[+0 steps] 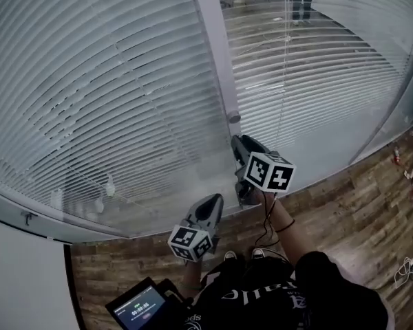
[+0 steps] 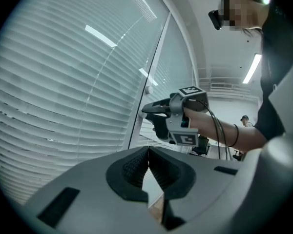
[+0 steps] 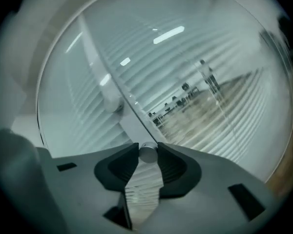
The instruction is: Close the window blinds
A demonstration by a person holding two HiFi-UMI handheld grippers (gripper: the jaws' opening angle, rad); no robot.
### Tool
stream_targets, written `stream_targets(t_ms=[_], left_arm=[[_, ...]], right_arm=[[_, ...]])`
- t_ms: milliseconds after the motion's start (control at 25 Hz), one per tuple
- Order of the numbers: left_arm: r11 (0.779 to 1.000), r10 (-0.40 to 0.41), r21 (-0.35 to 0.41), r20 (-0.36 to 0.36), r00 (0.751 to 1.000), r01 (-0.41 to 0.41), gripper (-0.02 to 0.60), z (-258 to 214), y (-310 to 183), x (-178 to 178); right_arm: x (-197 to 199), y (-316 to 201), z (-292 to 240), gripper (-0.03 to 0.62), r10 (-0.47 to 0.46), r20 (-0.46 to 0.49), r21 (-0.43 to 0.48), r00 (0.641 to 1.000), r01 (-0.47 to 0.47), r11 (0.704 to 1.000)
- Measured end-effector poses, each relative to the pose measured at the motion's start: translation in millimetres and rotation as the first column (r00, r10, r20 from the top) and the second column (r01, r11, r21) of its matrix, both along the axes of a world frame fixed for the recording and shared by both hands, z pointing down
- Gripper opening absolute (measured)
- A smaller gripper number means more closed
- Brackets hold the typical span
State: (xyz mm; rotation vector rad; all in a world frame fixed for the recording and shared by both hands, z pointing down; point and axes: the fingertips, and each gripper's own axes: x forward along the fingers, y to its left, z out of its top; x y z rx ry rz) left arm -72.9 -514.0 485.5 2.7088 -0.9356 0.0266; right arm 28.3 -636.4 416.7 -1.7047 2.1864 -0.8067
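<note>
So here's where we're at: we're standing right up against a glass wall (image 1: 372, 115) split by a pale upright post (image 1: 212, 47). The left blinds (image 1: 96, 88) have their slats turned pretty flat, so we see next to nothing through them. The right blinds (image 1: 316, 67) are tilted open enough that we can make out a wood floor, some tables and a person's legs in the room behind.

The right gripper (image 1: 239, 143) is up at the post, pointing roughly level at it. In the right gripper view its jaws are spread, and a small silver knob (image 3: 147, 153) sits right between the tips. We can't tell whether the pads actually touch it, but it doesn't look squeezed. A second, paler knob (image 3: 112, 103) sits further along the same post, clear of the jaws.

The left gripper (image 1: 211, 201) hangs lower and nearer to us than the right one. Its jaws are pressed together with nothing between them, and the left gripper view looks across at the right gripper and the hand (image 2: 205, 121) holding it.

Down by our feet there's a small lit screen (image 1: 139, 306), and the floor (image 1: 358, 205) on our side is wood planks
</note>
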Motion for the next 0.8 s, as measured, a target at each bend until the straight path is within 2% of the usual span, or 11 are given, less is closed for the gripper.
stream_targets(t_ms=[120,200,280,360,440,520,560,600,640,760,800], left_arm=[[1.0,-0.001,-0.007,-0.017,1.0,0.001,0.003,-3,-8,-10],[1.0,0.004,-0.014,-0.019,1.0,-0.004,0.003,-3,-13,-15],[1.0,0.012,-0.018,-0.016,1.0,-0.012,0.003,-1,-13,-15],[1.0,0.019,-0.02,-0.014,1.0,-0.02,0.003,2,-10,-11],[0.999,0.022,-0.023,-0.015,1.0,-0.023,0.003,5,-9,-9],[0.999,0.024,-0.026,-0.014,1.0,-0.025,0.003,6,-11,-9],[0.999,0.026,-0.027,-0.013,1.0,-0.026,0.003,6,-12,-10],[0.999,0.026,-0.029,-0.013,1.0,-0.027,0.003,5,-13,-11],[0.999,0.026,-0.031,-0.013,1.0,-0.026,0.003,5,-13,-12],[0.999,0.018,-0.033,-0.012,1.0,-0.019,0.003,6,-14,-12],[0.999,0.015,-0.033,-0.012,1.0,-0.015,0.003,7,-14,-12]], right_arm=[[-4,-2,-2,0.121,-0.038,0.121,0.001,0.992,0.038,0.999],[-10,-3,-5,0.123,-0.032,-0.129,0.049,0.991,0.039,0.998],[-16,0,-7,0.123,-0.002,-0.424,0.098,0.906,0.047,0.994],[-20,6,-5,0.135,0.031,-0.669,0.124,0.743,0.07,0.99],[-20,7,2,0.135,0.075,-0.858,0.135,0.508,0.083,0.987],[-19,4,6,0.135,0.125,-0.953,0.154,0.275,0.085,0.984],[-19,2,6,0.135,0.141,-0.967,0.161,0.213,0.082,0.983],[-19,0,6,0.133,0.143,-0.965,0.163,0.218,0.074,0.984],[-18,0,5,0.133,0.132,-0.944,0.156,0.303,0.057,0.986],[-6,-1,7,0.133,0.056,-0.59,0.083,0.805,-0.009,0.997],[-2,-2,8,0.133,0.037,-0.399,0.052,0.916,-0.018,0.998]])
